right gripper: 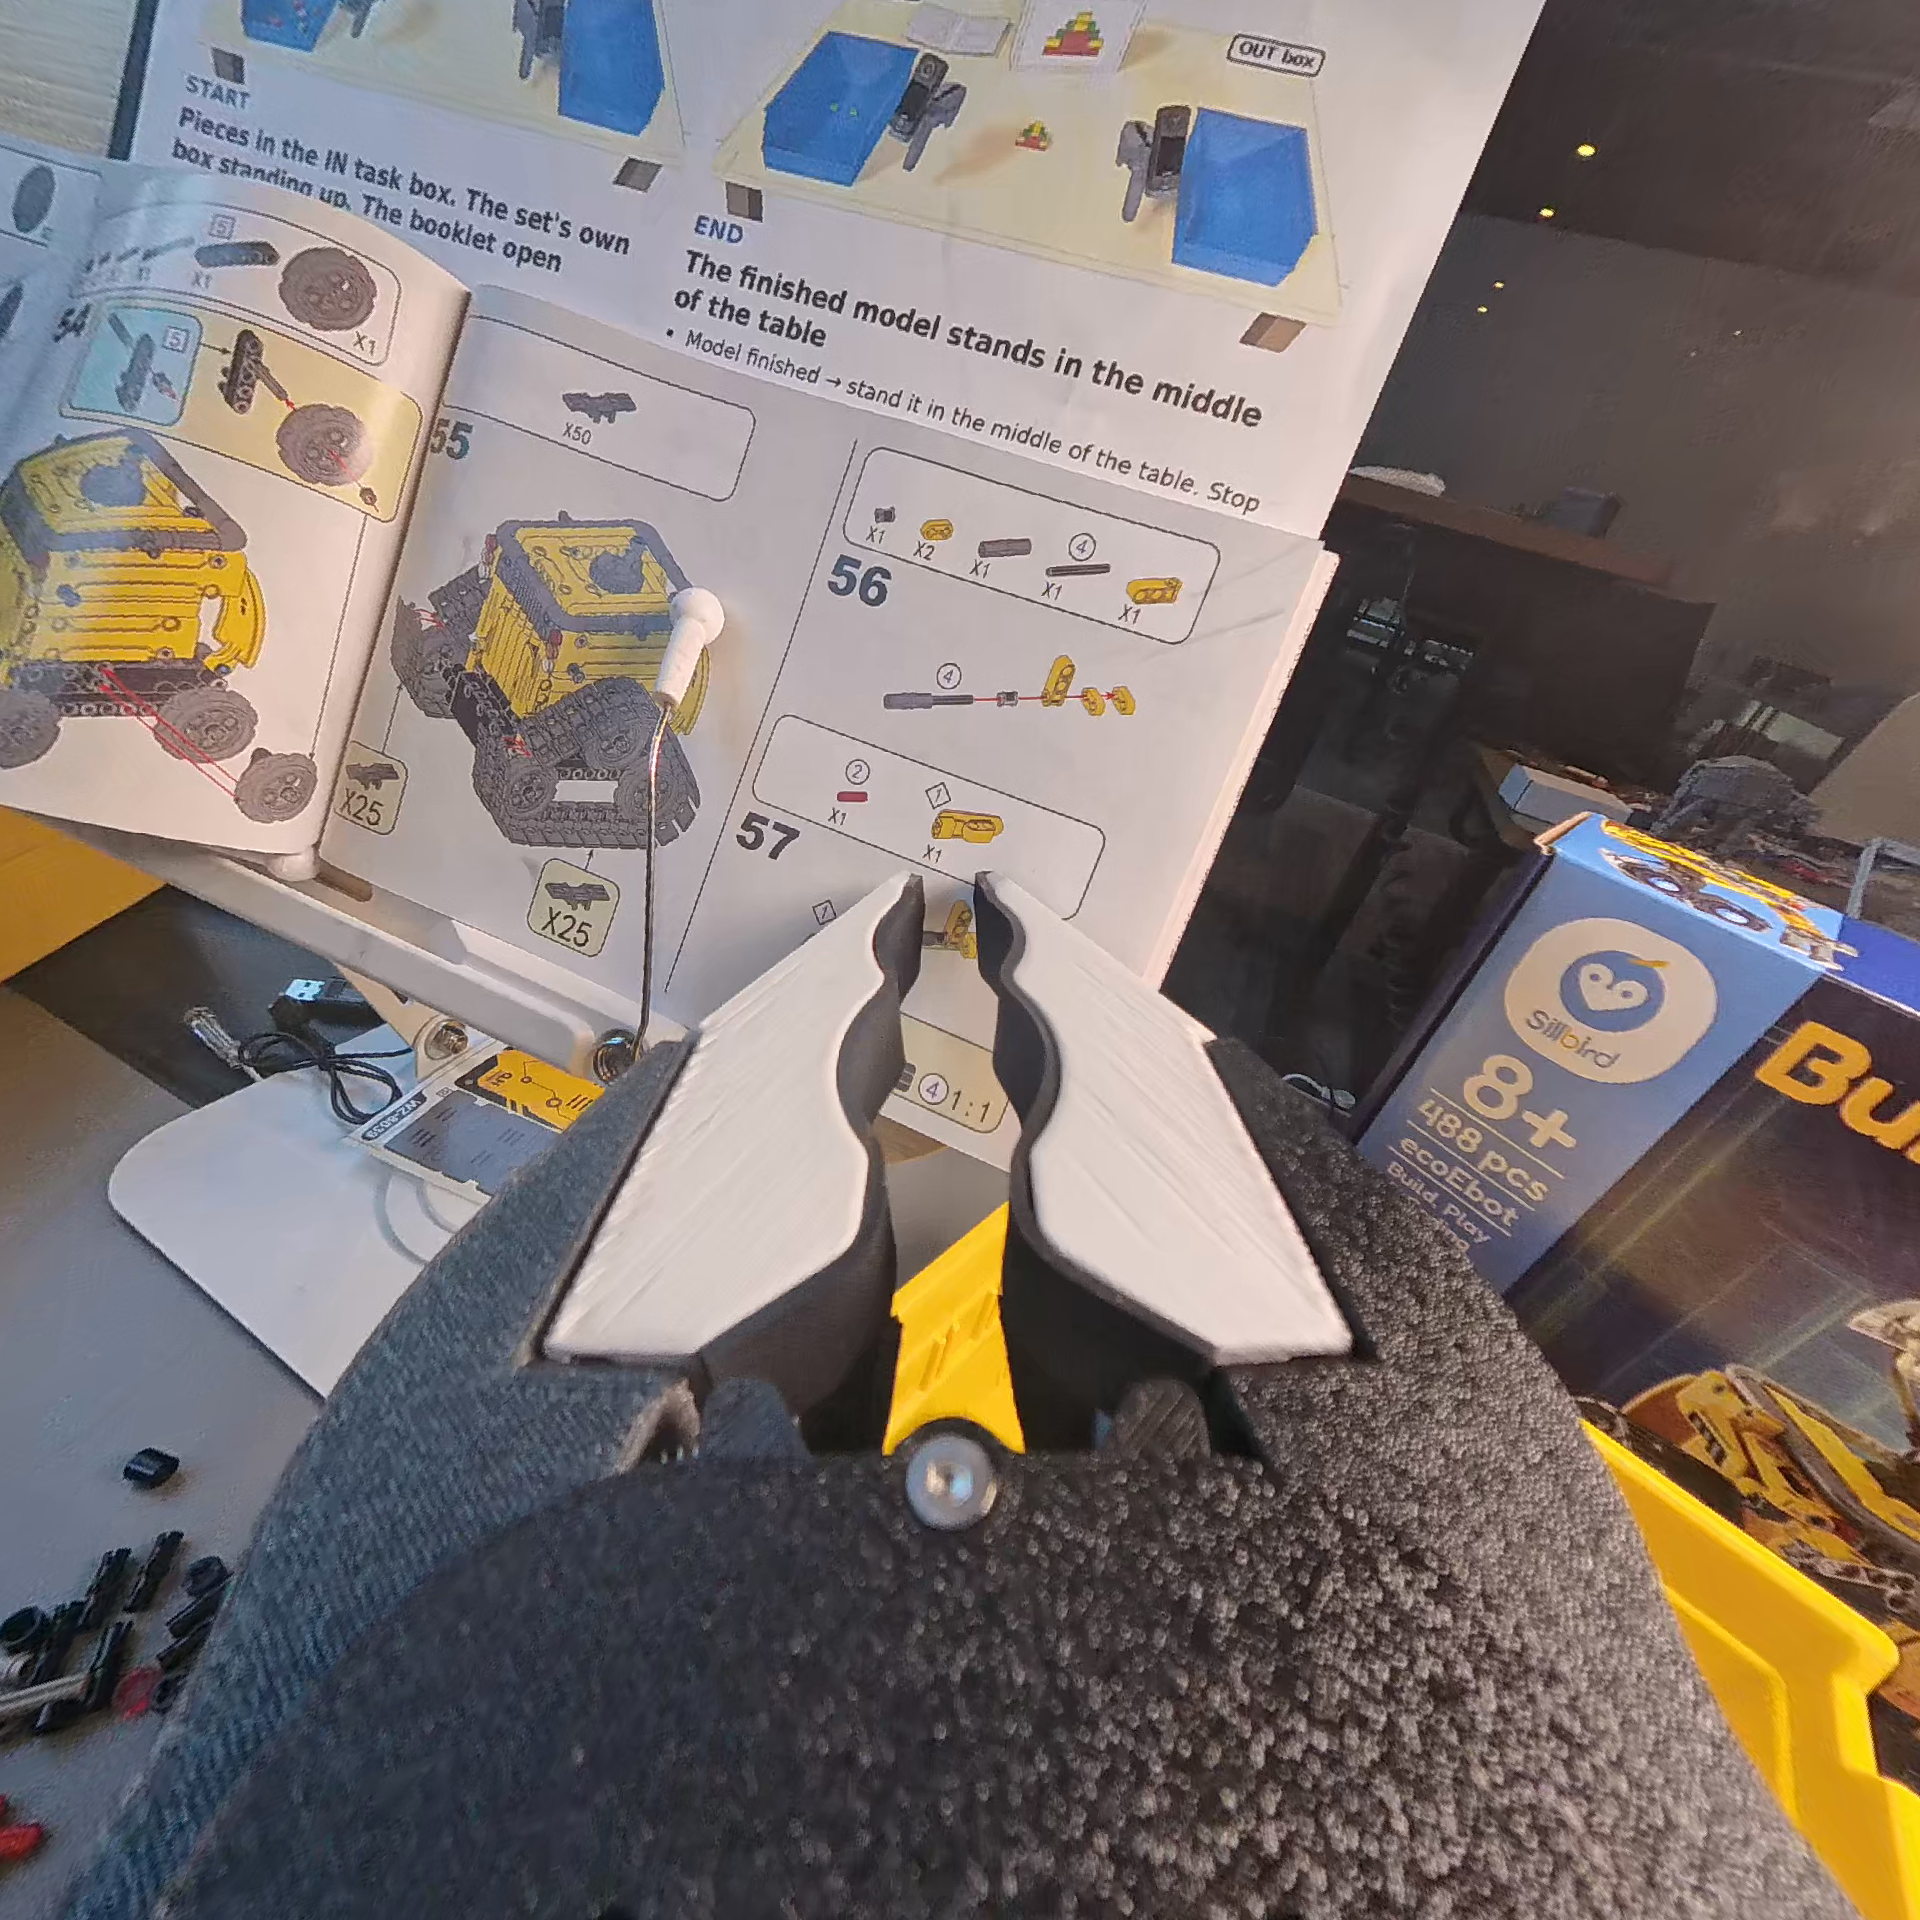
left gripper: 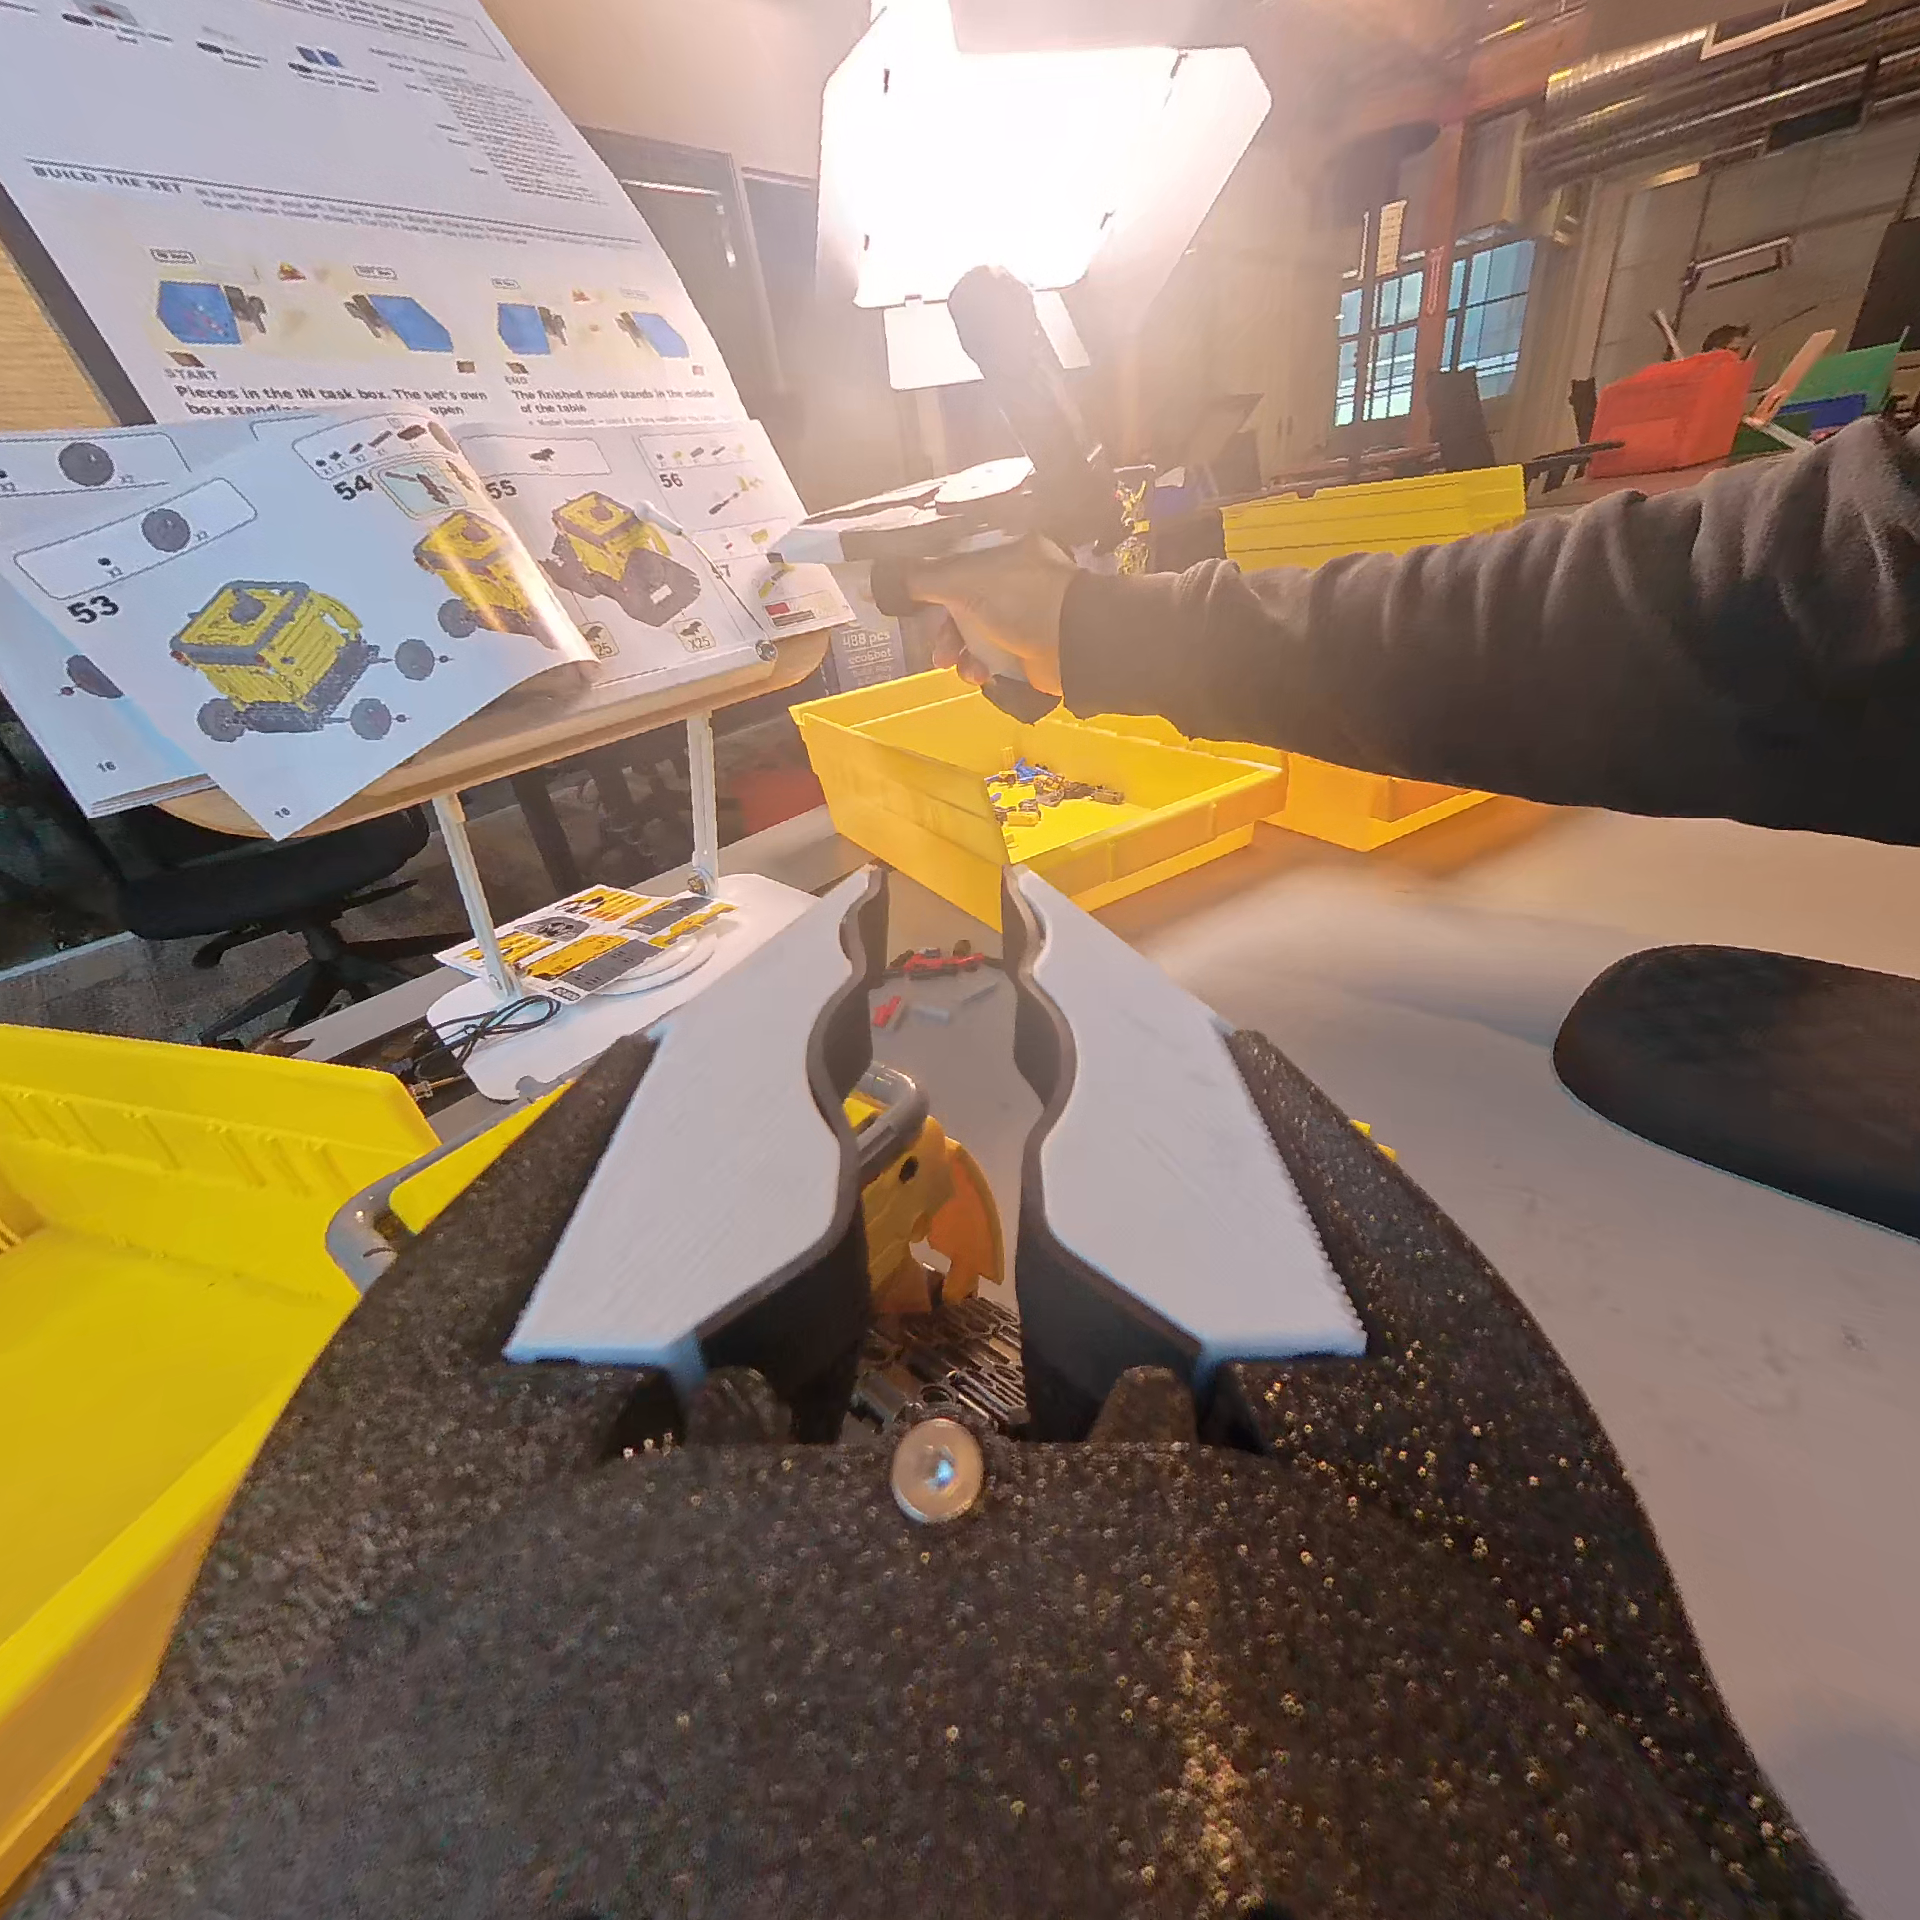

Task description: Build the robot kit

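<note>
Centrally, a grey table [left gripper: 1558, 1195] carries yellow bins [left gripper: 1091, 790], a stand-mounted instruction booklet [right gripper: 935, 644] and scattered small parts [right gripper: 94, 1631]; the left gripper [left gripper: 940, 883], fingers apart, hovers over a yellow model [left gripper: 925, 1205], while only the right view shows the right gripper [right gripper: 948, 883], narrowly parted and empty, facing the booklet beside a blue box [right gripper: 1621, 1049].

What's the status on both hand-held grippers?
Left hand-held gripper open, over yellow model. Right hand-held gripper slightly open, empty, facing instruction booklet. Nothing blocking either.
</note>
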Tool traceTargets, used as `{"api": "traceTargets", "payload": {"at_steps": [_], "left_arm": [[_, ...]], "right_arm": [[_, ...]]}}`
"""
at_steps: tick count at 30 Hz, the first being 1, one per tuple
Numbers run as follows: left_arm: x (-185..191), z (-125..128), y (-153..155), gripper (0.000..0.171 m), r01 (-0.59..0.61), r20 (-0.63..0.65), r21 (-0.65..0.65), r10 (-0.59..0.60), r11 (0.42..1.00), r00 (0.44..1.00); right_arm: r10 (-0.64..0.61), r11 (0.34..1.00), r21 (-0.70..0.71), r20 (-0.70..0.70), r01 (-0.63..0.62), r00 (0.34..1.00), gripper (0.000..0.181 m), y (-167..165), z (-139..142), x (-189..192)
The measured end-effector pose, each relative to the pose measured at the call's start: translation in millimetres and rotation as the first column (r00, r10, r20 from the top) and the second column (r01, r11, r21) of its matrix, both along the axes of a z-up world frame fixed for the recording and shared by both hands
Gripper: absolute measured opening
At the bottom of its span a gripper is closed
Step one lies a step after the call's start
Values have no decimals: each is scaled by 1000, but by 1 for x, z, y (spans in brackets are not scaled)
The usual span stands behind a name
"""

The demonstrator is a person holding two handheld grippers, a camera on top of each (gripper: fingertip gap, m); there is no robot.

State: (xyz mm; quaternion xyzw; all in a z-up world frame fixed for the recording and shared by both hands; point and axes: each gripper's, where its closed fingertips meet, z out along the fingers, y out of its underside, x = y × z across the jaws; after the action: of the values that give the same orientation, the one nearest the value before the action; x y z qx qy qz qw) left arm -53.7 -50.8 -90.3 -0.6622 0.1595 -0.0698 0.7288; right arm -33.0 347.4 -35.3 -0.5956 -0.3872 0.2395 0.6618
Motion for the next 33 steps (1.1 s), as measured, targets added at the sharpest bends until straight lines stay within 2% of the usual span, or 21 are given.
{"api": "traceTargets", "payload": {"at_steps": [22, 25, 27, 29, 33], "left_arm": [[4, -5, 2, 21, 1, -30, -19, -1, 1000, 1000], [4, -5, 2, 21, 0, -32, -19, 0, 1000, 999], [3, -5, 2, 20, -3, -33, -20, 3, 1000, 999], [3, -5, 2, 20, -4, -35, -21, 3, 1000, 999], [3, -5, 2, 20, -7, -37, -19, 7, 1000, 999]], "right_arm": [[27, 1000, -1, 78, -27, 997, 12, -11, -17, 10], [86, 996, 26, 118, -90, 989, 12, -35, -22, 7], [163, 984, 42, 206, -175, 965, 13, -63, -33, -2], [260, 963, -11, 295, -269, 919, 14, -96, -50, -10], [372, 921, -72, 449, -382, 813, 14, -159, -73, -15]]}}
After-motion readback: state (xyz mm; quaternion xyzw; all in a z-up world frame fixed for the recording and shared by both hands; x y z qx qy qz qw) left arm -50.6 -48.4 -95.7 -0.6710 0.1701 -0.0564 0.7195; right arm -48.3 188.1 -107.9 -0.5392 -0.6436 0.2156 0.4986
